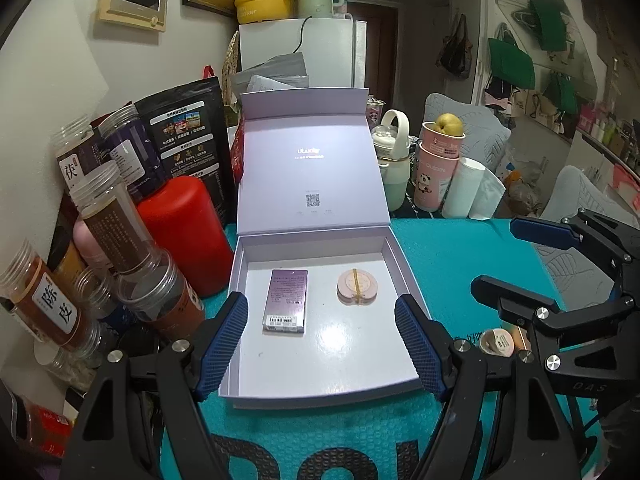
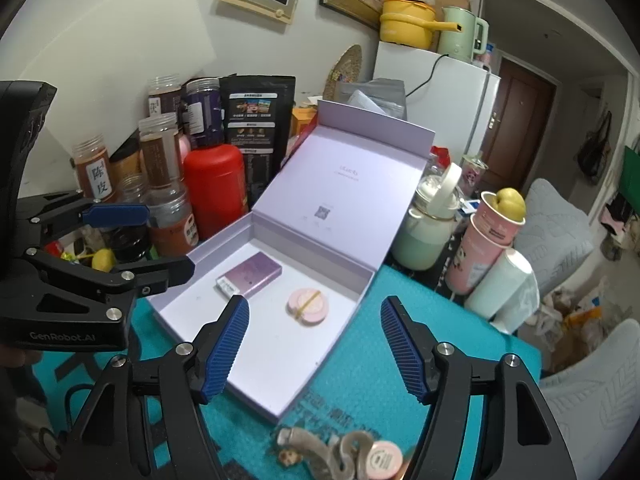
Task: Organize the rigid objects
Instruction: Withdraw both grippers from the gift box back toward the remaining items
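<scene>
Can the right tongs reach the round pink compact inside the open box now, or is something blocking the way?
Probably yes. The right tongs are open and empty, the lilac box has its lid up, and the round pink compact lies alone; the purple carton lies apart from it.

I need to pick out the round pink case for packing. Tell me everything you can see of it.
The round pink case is a flat, pale pink disc, plastic by its look, with a yellowish band across its top. It lies flat on the floor of the open lilac box, right of the purple carton, touching neither carton nor wall, ungripped.
</scene>
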